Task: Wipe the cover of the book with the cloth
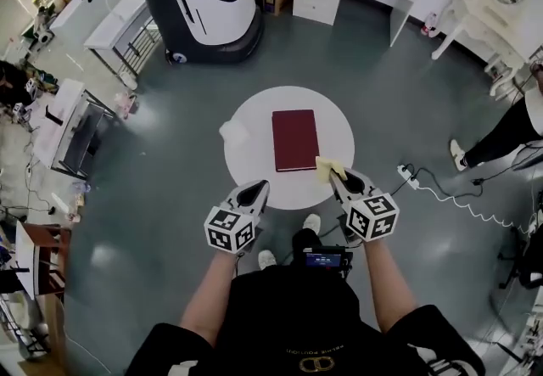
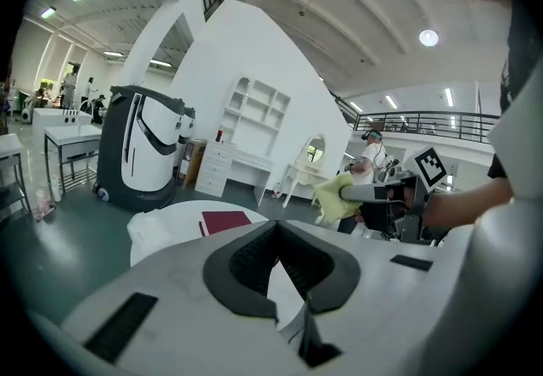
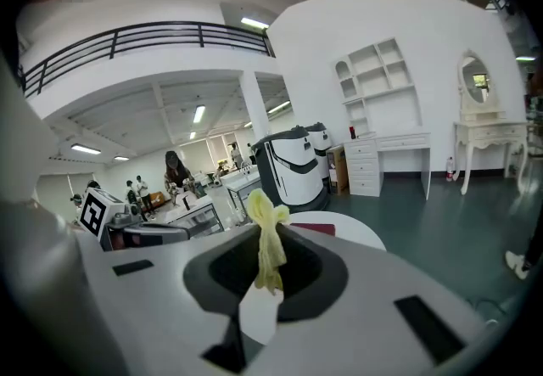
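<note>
A closed dark red book (image 1: pixel 294 139) lies flat on the round white surface (image 1: pixel 254 111), a little right of its middle, with one short edge toward the person. The right hand-held gripper (image 1: pixel 343 178) is clamped on a yellow cloth (image 1: pixel 330 168), a bunched strip of which sticks out from between its jaws (image 3: pixel 267 234). From the head view the cloth sits by the book's near right corner, and the left gripper view shows it lifted clear of the surface. The left hand-held gripper (image 1: pixel 254 190) hovers over the surface's near edge, left of the book, jaws pressed together with nothing between them. A crumpled white bundle (image 1: pixel 233 131) rests near the surface's left edge, apart from the book.
</note>
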Demonstrator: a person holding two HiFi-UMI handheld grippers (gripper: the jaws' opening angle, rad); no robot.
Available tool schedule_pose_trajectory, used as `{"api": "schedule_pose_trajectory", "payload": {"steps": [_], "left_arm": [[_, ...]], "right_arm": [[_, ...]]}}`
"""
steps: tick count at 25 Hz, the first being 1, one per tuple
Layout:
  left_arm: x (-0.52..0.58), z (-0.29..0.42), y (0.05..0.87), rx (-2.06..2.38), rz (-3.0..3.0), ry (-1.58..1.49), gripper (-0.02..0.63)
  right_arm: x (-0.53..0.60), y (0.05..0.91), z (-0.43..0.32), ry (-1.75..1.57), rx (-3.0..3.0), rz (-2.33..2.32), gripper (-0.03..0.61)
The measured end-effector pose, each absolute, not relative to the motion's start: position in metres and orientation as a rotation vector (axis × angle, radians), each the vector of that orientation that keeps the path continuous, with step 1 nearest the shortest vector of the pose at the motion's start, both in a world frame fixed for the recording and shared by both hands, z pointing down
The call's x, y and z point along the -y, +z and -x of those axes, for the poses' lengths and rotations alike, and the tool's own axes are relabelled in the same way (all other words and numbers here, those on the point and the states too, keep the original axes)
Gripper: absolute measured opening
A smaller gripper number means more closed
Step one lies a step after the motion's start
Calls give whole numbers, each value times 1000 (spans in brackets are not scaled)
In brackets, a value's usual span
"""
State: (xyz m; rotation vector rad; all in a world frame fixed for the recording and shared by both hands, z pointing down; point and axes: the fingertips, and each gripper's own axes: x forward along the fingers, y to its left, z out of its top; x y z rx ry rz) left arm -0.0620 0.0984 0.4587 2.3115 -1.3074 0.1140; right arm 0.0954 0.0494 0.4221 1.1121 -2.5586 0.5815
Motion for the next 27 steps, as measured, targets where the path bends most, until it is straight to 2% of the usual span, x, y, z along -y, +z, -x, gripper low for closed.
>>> {"api": "schedule_pose_trajectory", "payload": {"steps": [10,27], "left_arm": [[-138,69,452,1316,-2367,112,9],[-149,82,424,1372,-2456,84,9]], "right_arm": [[-114,423,-92,579,2534,-1243,86],[-137,398,-88,471,2538,-1336,86]]}}
